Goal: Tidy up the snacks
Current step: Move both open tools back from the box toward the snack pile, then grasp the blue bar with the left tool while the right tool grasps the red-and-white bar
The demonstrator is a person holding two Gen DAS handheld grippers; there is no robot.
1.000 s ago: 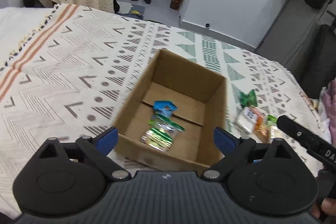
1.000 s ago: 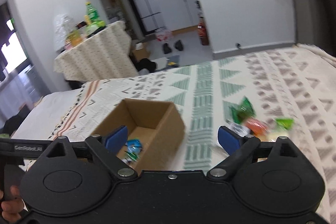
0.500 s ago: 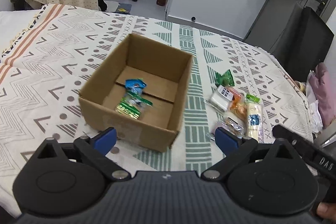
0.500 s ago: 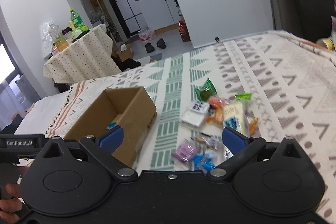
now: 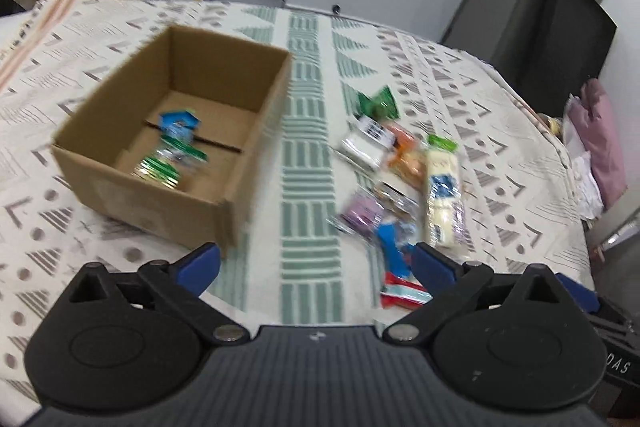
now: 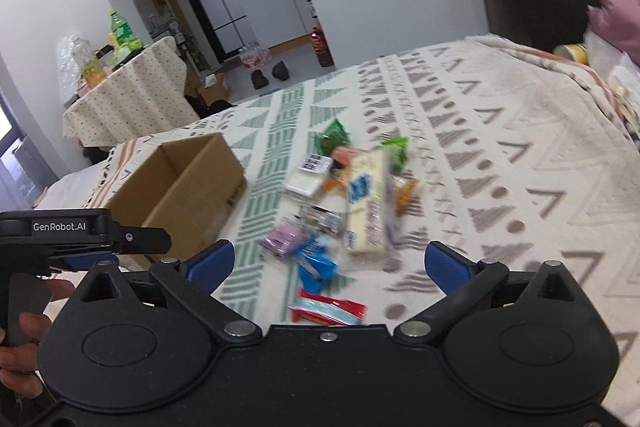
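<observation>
Hovering over the patterned bed (image 5: 308, 131), both claws gape wide and hold nothing: the left claw (image 5: 314, 263) hangs just right of the box (image 5: 160, 203), the right claw (image 6: 326, 261) over the snack pile (image 6: 352, 195) further right of the box. Two wrapped snacks (image 5: 172, 151) lie inside the box. A red packet (image 6: 328, 309) lies at the pile's near edge, apart from the box.
</observation>
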